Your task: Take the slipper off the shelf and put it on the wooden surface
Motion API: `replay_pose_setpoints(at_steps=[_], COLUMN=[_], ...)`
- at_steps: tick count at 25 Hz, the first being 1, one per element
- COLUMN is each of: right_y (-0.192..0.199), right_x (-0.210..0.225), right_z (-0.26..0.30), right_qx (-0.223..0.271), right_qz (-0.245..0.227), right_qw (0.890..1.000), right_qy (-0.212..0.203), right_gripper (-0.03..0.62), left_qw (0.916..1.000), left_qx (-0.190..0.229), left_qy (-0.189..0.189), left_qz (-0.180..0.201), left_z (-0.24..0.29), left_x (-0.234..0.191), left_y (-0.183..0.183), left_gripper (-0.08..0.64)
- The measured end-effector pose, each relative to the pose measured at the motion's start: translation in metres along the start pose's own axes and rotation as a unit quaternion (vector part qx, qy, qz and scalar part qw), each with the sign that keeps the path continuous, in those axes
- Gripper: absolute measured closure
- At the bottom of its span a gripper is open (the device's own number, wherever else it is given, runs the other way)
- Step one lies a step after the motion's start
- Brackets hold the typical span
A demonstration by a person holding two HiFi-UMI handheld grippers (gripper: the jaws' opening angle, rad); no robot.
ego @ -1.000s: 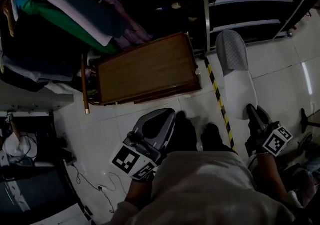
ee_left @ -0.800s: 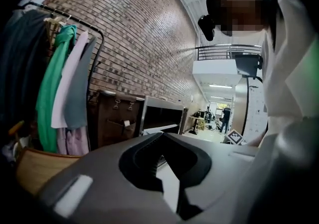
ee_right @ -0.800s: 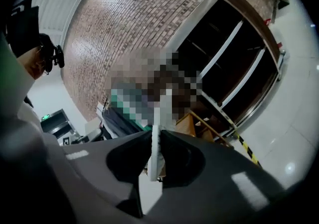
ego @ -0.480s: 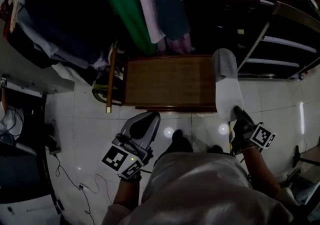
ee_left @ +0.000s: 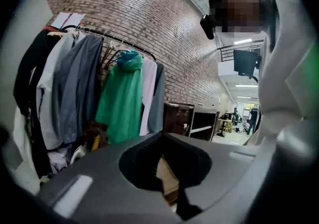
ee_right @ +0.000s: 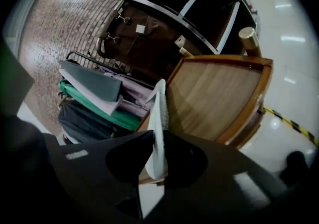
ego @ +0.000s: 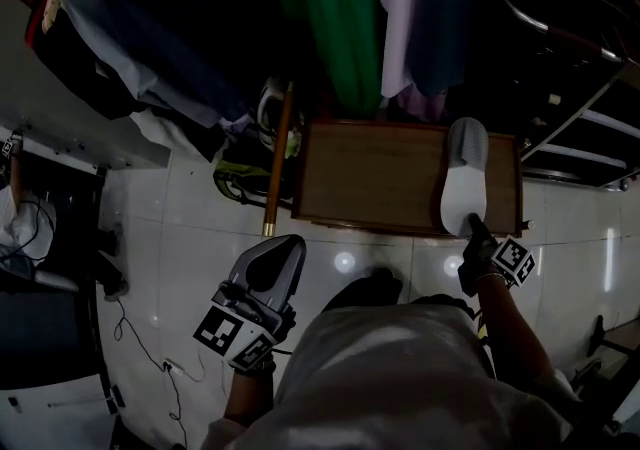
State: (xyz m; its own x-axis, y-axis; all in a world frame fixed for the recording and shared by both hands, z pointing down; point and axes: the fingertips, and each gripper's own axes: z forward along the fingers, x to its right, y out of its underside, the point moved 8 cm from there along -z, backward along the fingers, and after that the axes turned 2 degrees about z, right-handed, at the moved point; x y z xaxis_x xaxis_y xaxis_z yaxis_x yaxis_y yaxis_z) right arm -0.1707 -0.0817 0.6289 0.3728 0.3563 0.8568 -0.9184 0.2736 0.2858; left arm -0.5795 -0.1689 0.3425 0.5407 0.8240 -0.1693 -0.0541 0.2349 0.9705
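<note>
A white slipper (ego: 462, 183) with a grey textured insole lies lengthwise over the right part of the wooden surface (ego: 380, 178). I cannot tell whether it rests on the wood. My right gripper (ego: 474, 235) is at the wood's near edge, shut on the slipper's heel end. In the right gripper view the slipper (ee_right: 159, 118) stands on edge between the jaws of the right gripper (ee_right: 157, 154), with the wooden surface (ee_right: 219, 98) beyond. My left gripper (ego: 272, 256) hangs over the white floor to the left, shut and empty. The left gripper (ee_left: 167, 170) points towards the clothes.
Hanging clothes, among them a green garment (ego: 345, 18), crowd the back above the wood. A dark metal shelf (ego: 590, 128) stands at the right. A wooden pole (ego: 278, 158) leans at the wood's left side. Cables (ego: 150, 338) run over the floor at left. The person's shoes (ego: 365, 288) are below.
The right gripper has carried the slipper from beside the wooden surface to over its right part. The view has swung round. The left gripper stays low at the left.
</note>
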Motion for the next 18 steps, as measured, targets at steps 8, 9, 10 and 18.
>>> replay_pose_setpoints(at_steps=[8, 9, 10, 18], right_y=[0.022, 0.023, 0.024, 0.027], right_x=[-0.003, -0.004, -0.002, -0.016], right_z=[-0.001, -0.004, -0.006, -0.069], right_qx=[-0.016, -0.018, -0.021, 0.028], right_qz=[-0.057, -0.066, -0.077, -0.113], right_qw=[0.991, 0.989, 0.986, 0.981], right_qy=[0.123, 0.133, 0.148, 0.158], right_gripper=[0.354, 0.347, 0.326, 0.281], left_qw=[0.9996, 0.9993, 0.9988, 0.9924], left_qx=[-0.004, -0.008, -0.012, -0.009], left_qy=[0.018, 0.03, 0.042, 0.12], left_qz=[-0.019, -0.02, -0.019, -0.024], left_z=[-0.001, 0.003, 0.008, 0.061], left_x=[-0.028, -0.029, -0.03, -0.003], left_y=[0.006, 0.009, 0.012, 0.023], left_gripper=[0.568, 0.568, 0.568, 0.568])
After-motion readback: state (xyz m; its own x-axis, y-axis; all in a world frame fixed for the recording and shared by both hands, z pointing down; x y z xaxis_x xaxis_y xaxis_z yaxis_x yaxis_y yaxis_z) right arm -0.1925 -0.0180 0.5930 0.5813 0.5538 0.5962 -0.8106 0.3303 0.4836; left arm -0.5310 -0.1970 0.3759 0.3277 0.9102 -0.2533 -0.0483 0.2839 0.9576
